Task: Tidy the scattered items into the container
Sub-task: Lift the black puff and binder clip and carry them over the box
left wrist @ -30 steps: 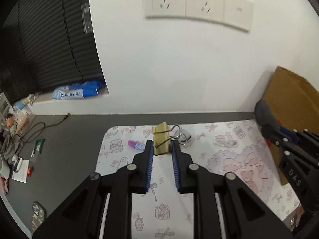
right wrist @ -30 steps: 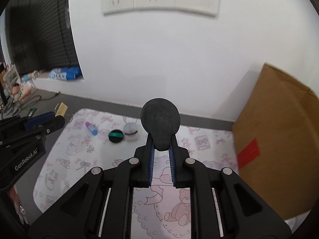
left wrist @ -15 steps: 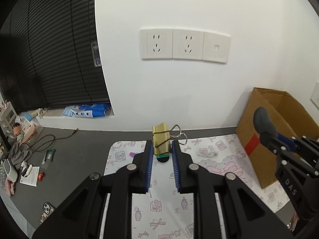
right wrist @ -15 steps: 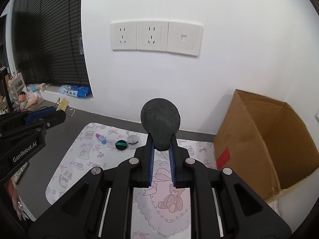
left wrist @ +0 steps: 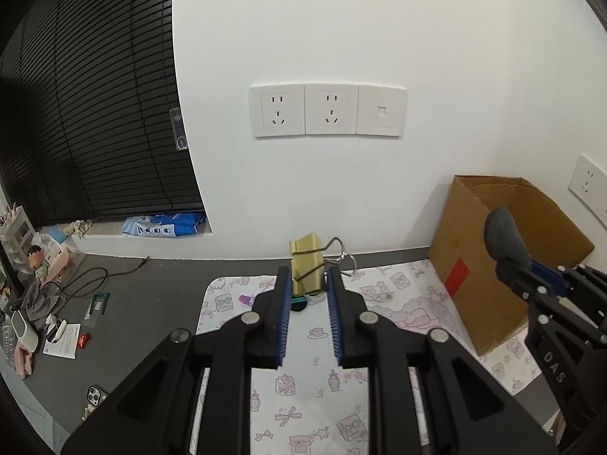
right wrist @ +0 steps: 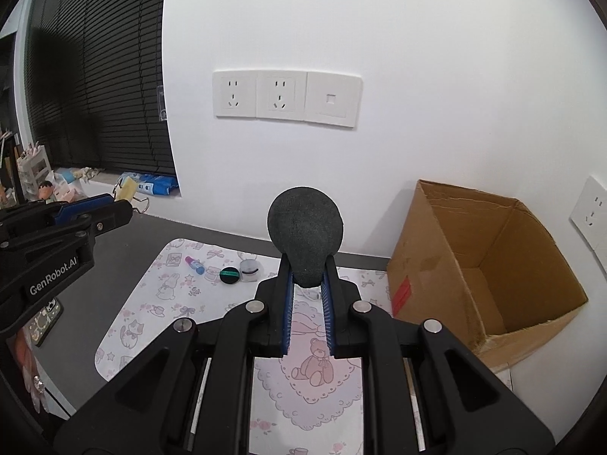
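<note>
My left gripper (left wrist: 308, 278) is shut on a gold binder clip (left wrist: 306, 261) and holds it high above the patterned mat (left wrist: 311, 379). It also shows at the left of the right wrist view (right wrist: 125, 204). My right gripper (right wrist: 306, 278) is shut on a dark grey foam sponge (right wrist: 305, 231), also held above the mat (right wrist: 170, 303). The open cardboard box (right wrist: 489, 265) lies on its side at the right. A small pink-capped tube (right wrist: 194, 264), a black and green round lid (right wrist: 230, 275) and a clear small jar (right wrist: 250, 267) lie on the mat's far side.
A white wall with sockets (right wrist: 284, 98) stands behind the mat. Black blinds (left wrist: 95, 113) are at the left. Cables, a phone (left wrist: 93, 396) and small clutter lie on the grey desk (left wrist: 151, 303) to the left.
Both grippers have risen and pulled back from the mat with their items held. The wall sockets and the whole box have come into view.
</note>
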A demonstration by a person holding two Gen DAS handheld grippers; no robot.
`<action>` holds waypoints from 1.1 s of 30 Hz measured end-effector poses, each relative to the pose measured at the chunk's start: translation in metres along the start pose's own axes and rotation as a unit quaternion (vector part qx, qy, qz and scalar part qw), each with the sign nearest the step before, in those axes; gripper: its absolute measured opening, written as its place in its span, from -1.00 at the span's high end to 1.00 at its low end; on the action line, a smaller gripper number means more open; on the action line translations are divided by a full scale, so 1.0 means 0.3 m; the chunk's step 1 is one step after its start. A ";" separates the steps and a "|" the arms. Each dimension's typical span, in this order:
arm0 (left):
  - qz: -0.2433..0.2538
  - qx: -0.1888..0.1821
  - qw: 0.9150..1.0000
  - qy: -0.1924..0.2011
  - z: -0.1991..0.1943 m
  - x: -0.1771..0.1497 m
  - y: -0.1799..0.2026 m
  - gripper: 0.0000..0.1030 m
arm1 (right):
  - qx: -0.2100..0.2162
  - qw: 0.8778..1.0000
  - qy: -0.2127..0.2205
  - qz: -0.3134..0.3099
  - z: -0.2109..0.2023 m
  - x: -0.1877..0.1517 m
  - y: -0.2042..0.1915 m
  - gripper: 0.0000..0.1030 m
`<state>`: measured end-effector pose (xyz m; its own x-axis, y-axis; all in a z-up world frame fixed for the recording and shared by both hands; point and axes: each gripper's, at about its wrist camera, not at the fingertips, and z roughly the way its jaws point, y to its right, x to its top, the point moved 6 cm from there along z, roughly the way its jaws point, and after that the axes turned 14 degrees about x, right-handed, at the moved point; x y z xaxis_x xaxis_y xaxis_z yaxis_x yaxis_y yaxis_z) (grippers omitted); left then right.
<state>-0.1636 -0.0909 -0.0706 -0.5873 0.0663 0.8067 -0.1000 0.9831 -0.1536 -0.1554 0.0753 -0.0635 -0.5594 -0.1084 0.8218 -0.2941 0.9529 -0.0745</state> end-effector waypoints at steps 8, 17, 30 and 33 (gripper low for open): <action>-0.007 0.010 1.000 0.003 -0.040 0.008 0.069 0.64 | 0.008 1.000 0.005 -0.005 -0.052 0.001 0.064 0.73; -0.013 0.014 1.000 0.001 -0.080 0.025 0.197 0.64 | 0.012 1.000 0.007 -0.013 -0.106 0.014 0.198 0.73; 0.001 0.000 1.000 0.007 -0.091 0.094 0.441 0.64 | -0.007 1.000 0.017 -0.001 -0.158 0.020 0.443 0.73; 0.006 -0.006 1.000 0.008 -0.092 0.106 0.499 0.64 | -0.013 1.000 0.017 0.002 -0.167 0.022 0.497 0.73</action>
<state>-0.1751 0.0632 -0.0522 -0.5749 0.0808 0.8142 -0.0826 0.9843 -0.1560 -0.1642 0.2308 -0.0410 -0.5334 -0.0943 0.8406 -0.2716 0.9603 -0.0645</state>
